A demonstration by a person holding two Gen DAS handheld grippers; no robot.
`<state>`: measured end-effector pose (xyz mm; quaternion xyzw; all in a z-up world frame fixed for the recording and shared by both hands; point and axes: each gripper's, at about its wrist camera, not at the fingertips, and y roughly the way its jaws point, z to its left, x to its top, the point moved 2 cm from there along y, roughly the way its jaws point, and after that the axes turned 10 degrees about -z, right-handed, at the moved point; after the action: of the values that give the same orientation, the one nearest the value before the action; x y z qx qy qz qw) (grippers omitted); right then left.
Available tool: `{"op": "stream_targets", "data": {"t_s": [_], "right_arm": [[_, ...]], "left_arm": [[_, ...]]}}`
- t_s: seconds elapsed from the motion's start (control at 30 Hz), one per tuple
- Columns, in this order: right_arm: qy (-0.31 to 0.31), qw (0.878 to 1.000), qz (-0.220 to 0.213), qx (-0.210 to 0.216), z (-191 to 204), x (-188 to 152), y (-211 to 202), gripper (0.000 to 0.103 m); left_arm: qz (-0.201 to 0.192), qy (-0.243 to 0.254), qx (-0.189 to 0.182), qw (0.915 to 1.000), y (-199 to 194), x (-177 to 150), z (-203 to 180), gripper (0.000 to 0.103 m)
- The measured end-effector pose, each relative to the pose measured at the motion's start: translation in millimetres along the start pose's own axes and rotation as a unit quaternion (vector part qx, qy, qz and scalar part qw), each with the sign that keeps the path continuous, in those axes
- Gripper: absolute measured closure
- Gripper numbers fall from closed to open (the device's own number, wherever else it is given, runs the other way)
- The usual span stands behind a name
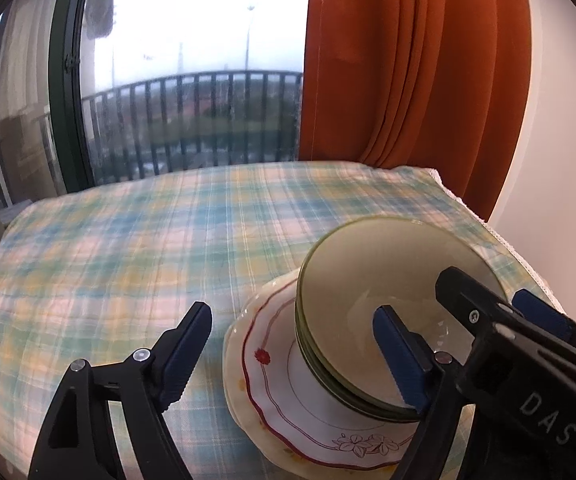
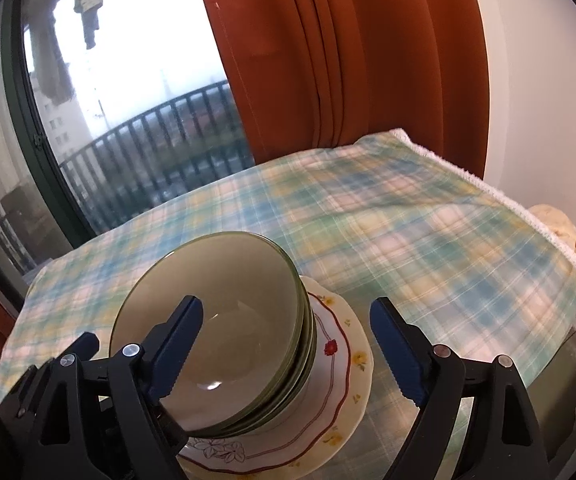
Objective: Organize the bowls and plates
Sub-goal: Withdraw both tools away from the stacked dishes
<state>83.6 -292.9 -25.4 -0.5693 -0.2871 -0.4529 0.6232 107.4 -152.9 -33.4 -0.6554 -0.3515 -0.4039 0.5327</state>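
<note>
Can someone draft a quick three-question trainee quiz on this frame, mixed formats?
1. True or false: the stacked green glazed bowls sit on the white plate with the red wavy rim line.
2. What lies under that white plate? A) a cream plate with yellow flowers B) a metal tray C) bare wood
3. Fill in: the left gripper and right gripper both stand ____, gripping nothing.

Key: 1 true; 2 A; 3 open. All rests on the blue-green plaid tablecloth.
</note>
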Motion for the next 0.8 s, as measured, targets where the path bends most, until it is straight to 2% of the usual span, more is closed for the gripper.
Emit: {"op": "stream_targets", "data": {"t_s": [0.2,0.53,0.8], "right_arm": [[-0.012,0.999,-0.036,0.002,12,5,-23,0.015],[-0.032,0.997,-0.077,0.006,40,-7,-60,0.015],[-0.038,0.996,-0.074,0.020,71,-36,-74,0.015]], "left_arm": [[-0.020,-0.001,-0.008,0.9998,-15,6,2,0.018],[-0.054,0.001,0.013,0.9984,-51,-2,36,0.017],[-0.064,0.011,0.036,0.9972,-68,-25,73,0.017]]}}
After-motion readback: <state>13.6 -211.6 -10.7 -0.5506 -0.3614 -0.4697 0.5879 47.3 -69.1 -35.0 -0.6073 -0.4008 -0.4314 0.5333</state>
